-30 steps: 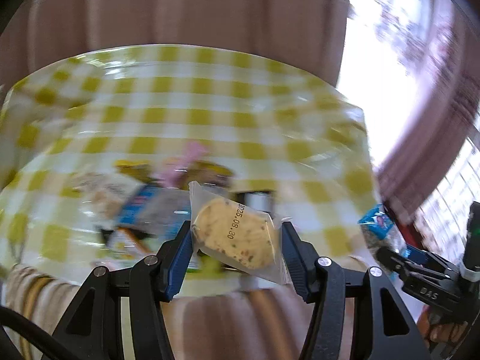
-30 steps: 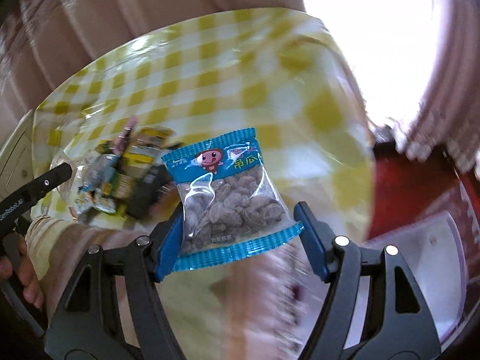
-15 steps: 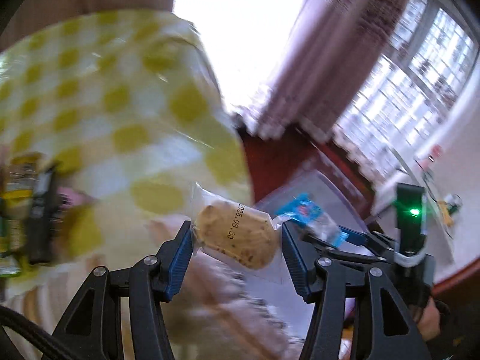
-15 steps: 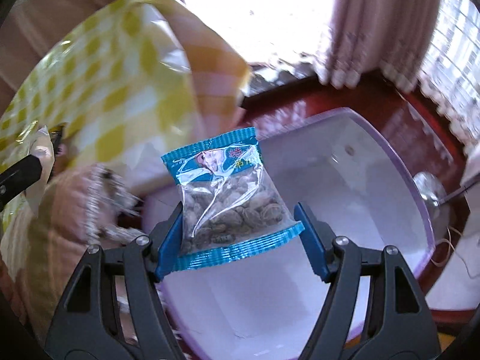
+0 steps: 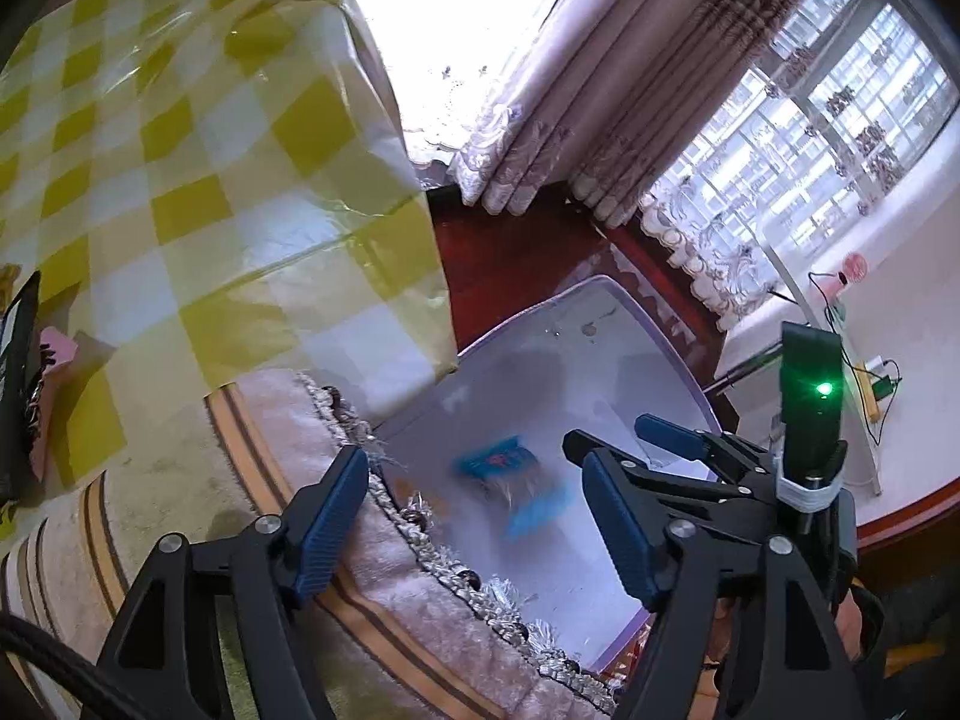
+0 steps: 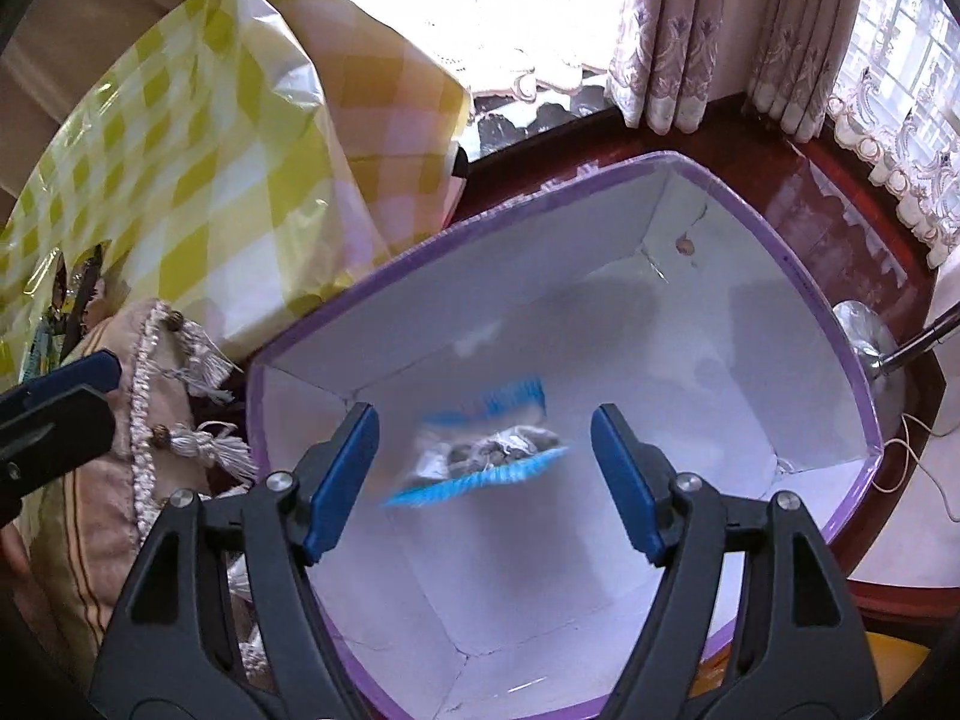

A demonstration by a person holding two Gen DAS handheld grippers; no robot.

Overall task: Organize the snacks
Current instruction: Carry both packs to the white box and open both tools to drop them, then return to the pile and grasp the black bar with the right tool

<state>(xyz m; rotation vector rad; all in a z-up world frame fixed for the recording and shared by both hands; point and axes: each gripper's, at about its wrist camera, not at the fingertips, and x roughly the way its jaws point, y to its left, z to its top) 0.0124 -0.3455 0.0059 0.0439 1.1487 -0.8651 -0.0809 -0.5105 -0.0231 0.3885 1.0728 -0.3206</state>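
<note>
My right gripper (image 6: 483, 420) hangs over a white box with a purple rim (image 6: 780, 252), and its jaws are opening. A blue packet of nuts (image 6: 480, 450) shows blurred below them, free of the pads, falling into the box. My left gripper (image 5: 474, 462) is over the box's near edge (image 5: 600, 285), its jaws opening with nothing between them. The blue packet (image 5: 510, 480) appears inside the box in the left wrist view, with my right gripper (image 5: 624, 435) beside it. The round cookie packet is in neither view.
A yellow checked tablecloth (image 5: 180, 180) hangs over a fringed striped cloth (image 5: 420, 540) left of the box. Loose snacks (image 5: 18, 360) lie at its far left edge. Curtains (image 6: 690, 30) and a window stand behind. A metal stand base (image 6: 864, 330) sits right of the box.
Both grippers swung from the checked table to above the purple-rimmed box. Both have opened: the blue packet has left the right jaws and the cookie packet is gone from the left jaws.
</note>
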